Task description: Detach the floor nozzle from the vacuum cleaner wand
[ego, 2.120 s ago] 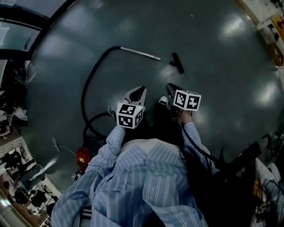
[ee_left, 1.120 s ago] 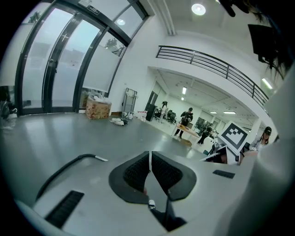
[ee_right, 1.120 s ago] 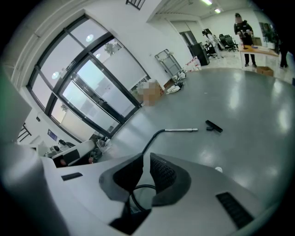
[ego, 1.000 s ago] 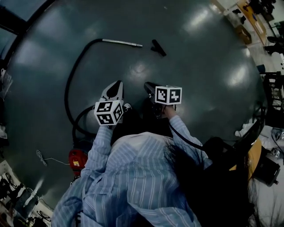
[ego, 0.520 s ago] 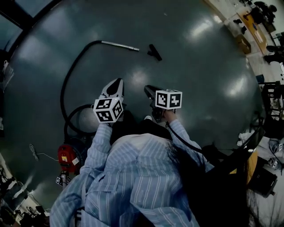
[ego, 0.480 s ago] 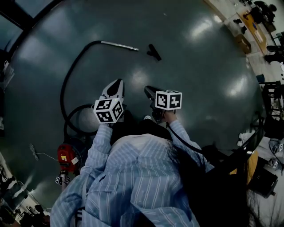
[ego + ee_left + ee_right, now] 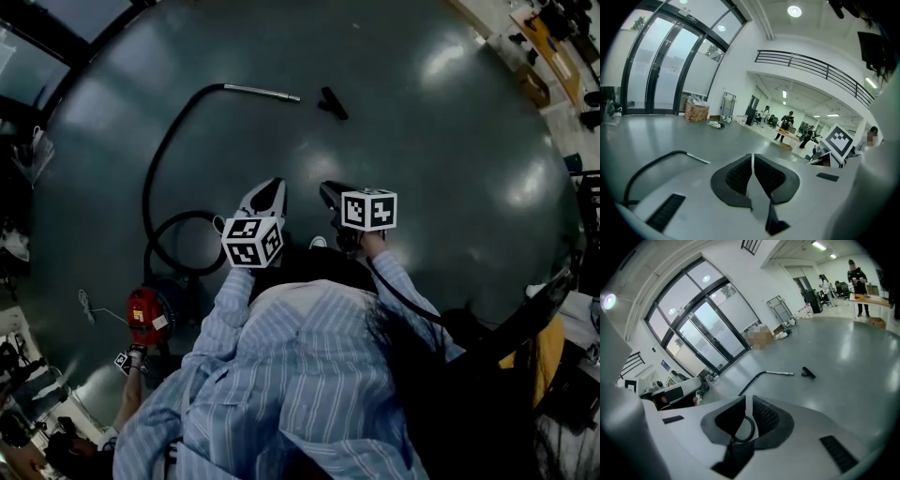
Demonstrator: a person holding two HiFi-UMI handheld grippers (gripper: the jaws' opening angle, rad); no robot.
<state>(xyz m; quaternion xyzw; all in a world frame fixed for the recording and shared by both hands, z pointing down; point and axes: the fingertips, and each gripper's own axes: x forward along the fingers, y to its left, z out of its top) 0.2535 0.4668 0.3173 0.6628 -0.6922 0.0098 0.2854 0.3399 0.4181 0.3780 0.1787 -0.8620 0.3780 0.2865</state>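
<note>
A person's blue striped sleeve [image 7: 220,314] fills the bottom of the head view, on the near side of the wand [image 7: 262,92] and well apart from it. Both hand-held grippers are raised in front of the body and aimed across the grey floor [image 7: 441,159] toward the wand.

The left gripper [image 7: 275,184] is clenched with nothing in it; in its own view the left gripper [image 7: 752,157] shows its black pads drawn together with only a hairline slit between them. The right gripper [image 7: 326,188] is also nearly clenched and grasps nothing. In its own view the right gripper [image 7: 749,399] shows a narrow gap, and low in that gap is a dark curved loop I cannot identify.

Nearer than the wand and to its left sits the red vacuum body [image 7: 145,314]. A black hose [image 7: 155,178] coils beside it, then arcs away to join the wand's left end.

The wand, a thin silver tube, lies flat on the floor. The floor nozzle [image 7: 332,103], small and black, lies just past the wand's open right end, close to it but not touching, so the two are separate. The right gripper view shows the same: the wand [image 7: 778,373] and the nozzle [image 7: 808,373] have bare floor between them.

Far beyond the wand stand tall glass doors [image 7: 651,61], a cardboard box [image 7: 697,112] and distant people [image 7: 787,126] at a table.
</note>
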